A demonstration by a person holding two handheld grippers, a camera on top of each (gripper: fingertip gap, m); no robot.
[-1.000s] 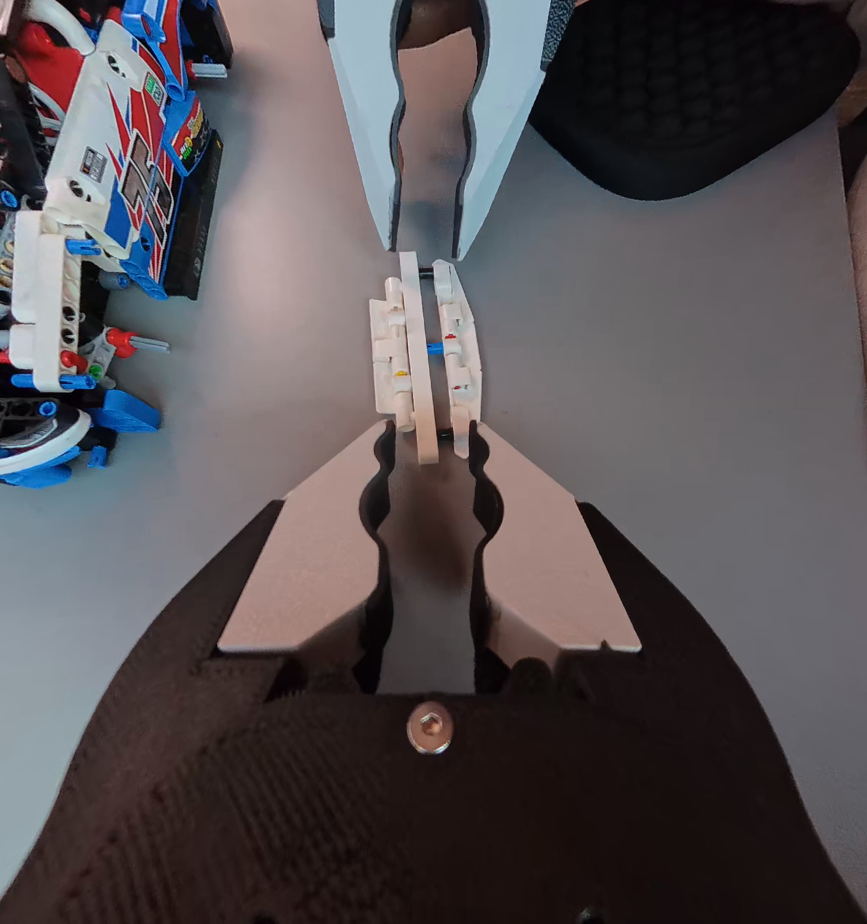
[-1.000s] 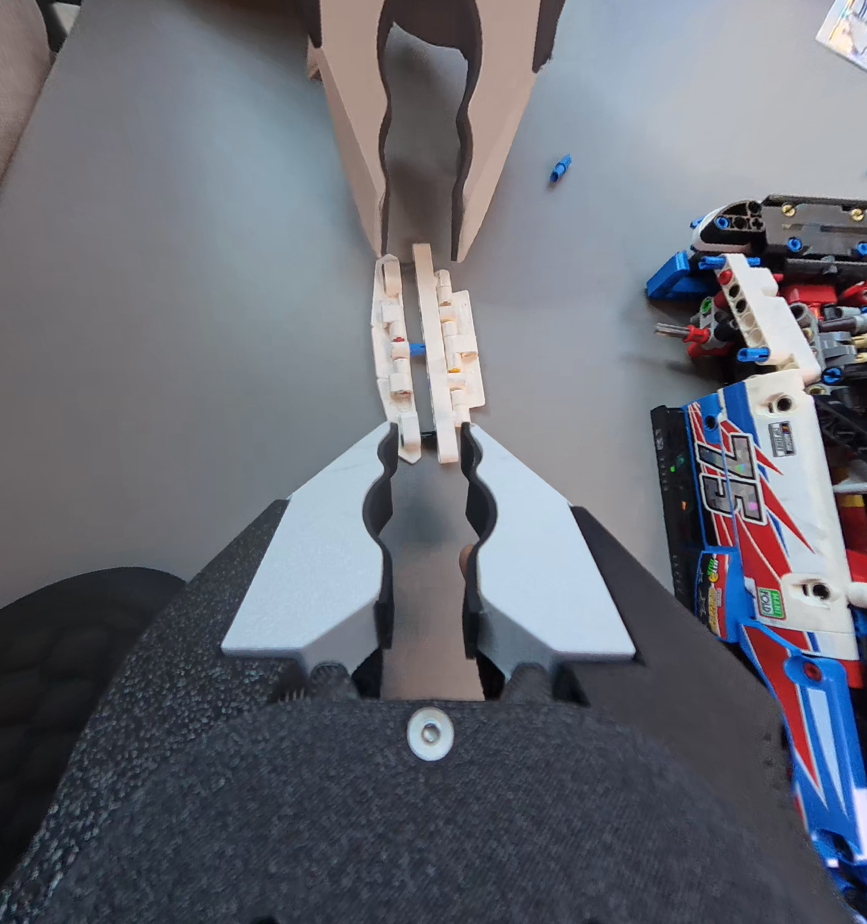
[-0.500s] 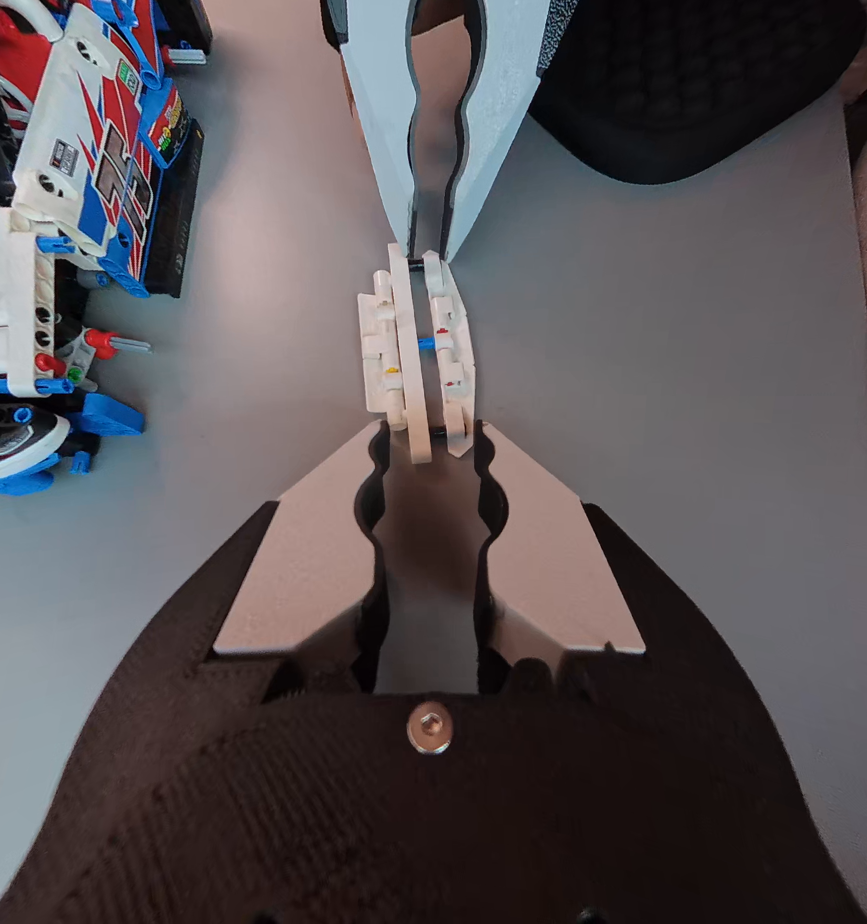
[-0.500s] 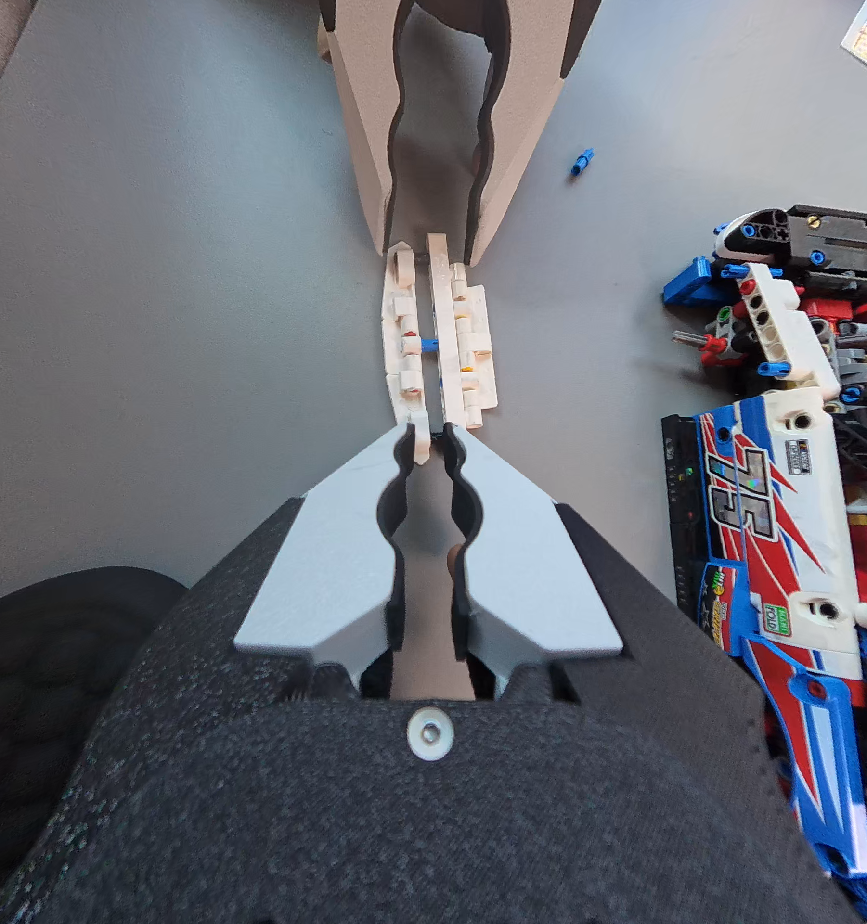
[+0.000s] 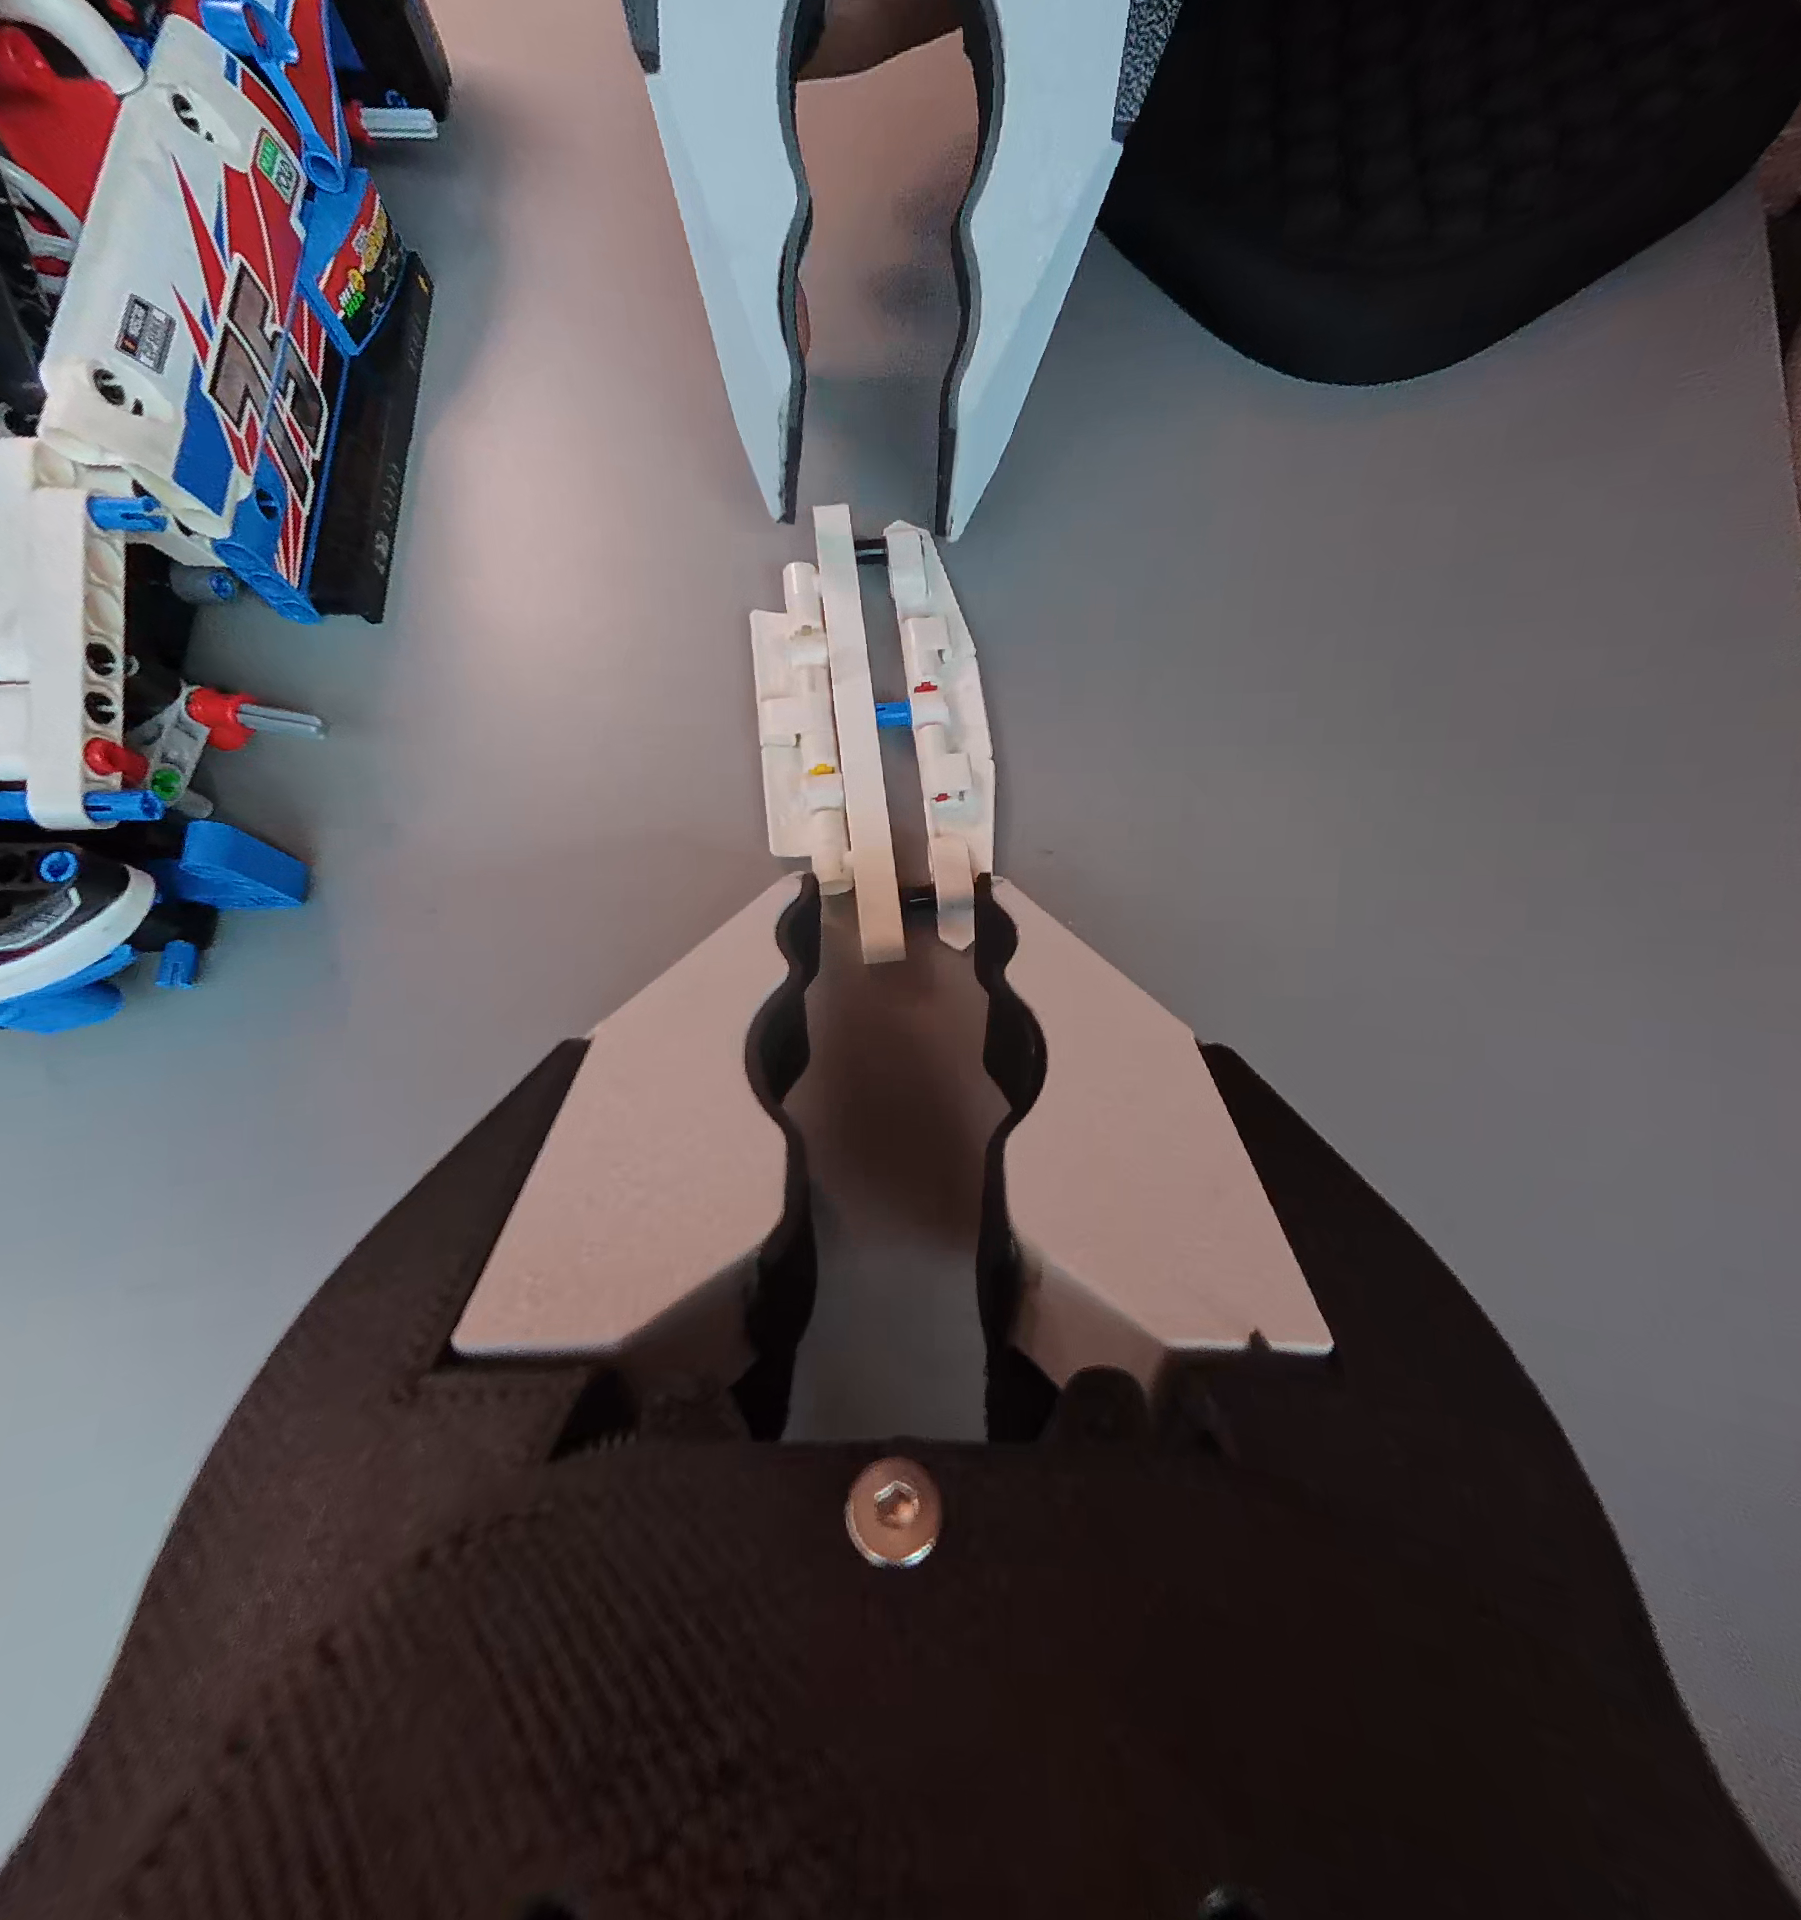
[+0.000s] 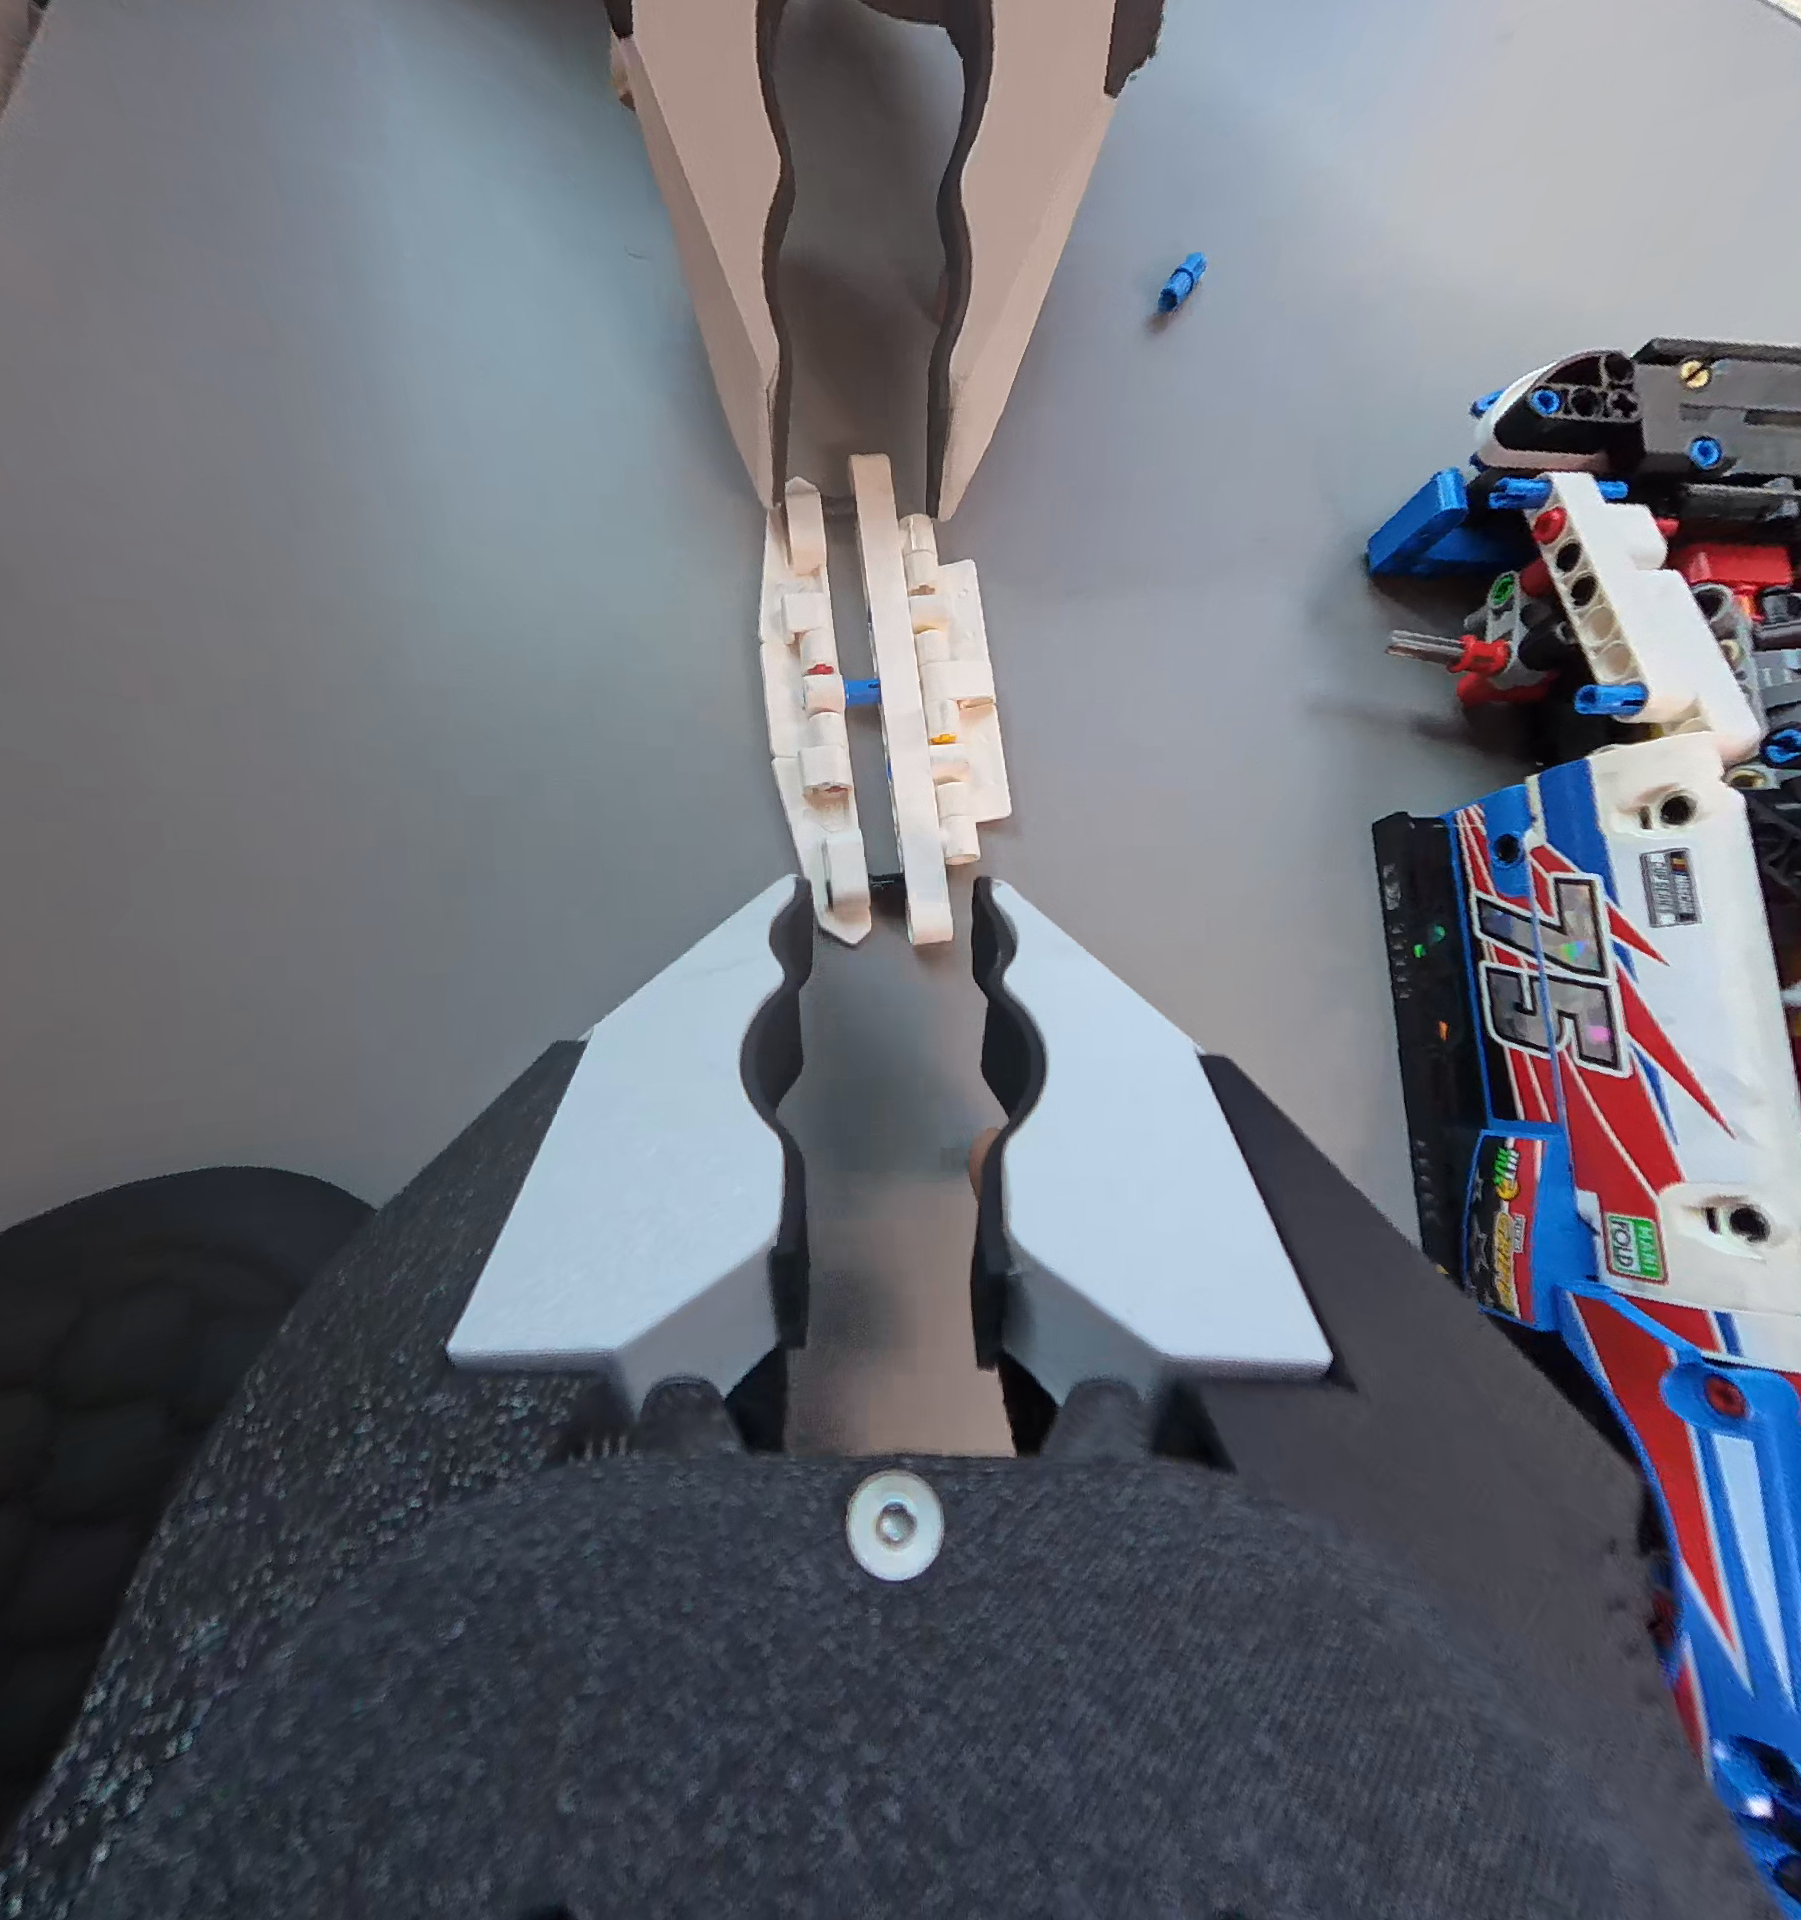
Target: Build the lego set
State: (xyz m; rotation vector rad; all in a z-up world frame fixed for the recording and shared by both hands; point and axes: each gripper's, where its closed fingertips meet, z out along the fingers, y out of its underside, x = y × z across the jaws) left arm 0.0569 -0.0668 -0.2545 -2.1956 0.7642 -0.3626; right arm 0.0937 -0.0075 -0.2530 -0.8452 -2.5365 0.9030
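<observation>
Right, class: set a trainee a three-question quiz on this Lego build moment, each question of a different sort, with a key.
1. True or false: the race car model touches the white panel assembly.
2. What colour is the connector pin bridging the gap between the two panels at mid-length? A red, B blue, C green.
3. Whose fingertips stand clear of the white panel assembly's end, with a gap on both sides: the left gripper or the right gripper?

Key: 1 false; 2 B; 3 right gripper.
</observation>
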